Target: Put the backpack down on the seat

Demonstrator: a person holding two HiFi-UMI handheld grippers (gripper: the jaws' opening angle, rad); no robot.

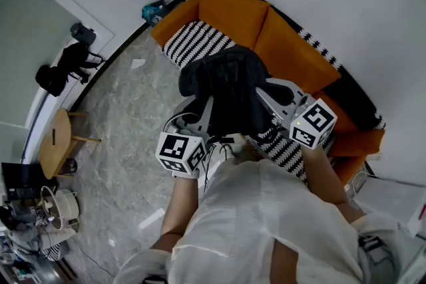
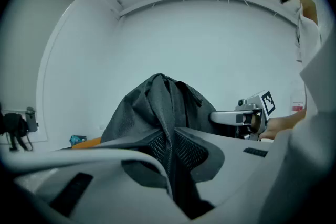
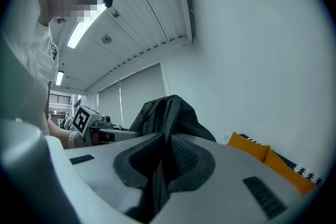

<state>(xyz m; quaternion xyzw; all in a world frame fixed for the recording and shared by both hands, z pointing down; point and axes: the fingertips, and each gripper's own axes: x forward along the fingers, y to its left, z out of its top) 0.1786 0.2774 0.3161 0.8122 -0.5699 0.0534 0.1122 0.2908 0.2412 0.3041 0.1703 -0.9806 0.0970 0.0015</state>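
While the left tool (image 2: 169, 161) and the right tool (image 3: 161, 166) are each clamped on a fold of the dark backpack (image 1: 229, 86), held up over the striped seat (image 1: 195, 40), the smart play looks like lowering both evenly, clear of the orange back cushions (image 1: 231, 8), with the wooden stool (image 1: 56, 138) well off left.

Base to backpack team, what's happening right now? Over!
Left tool and right tool both shut on backpack fabric. Backpack held up by the sofa, not on the seat yet. Nothing seen in the way. Over.
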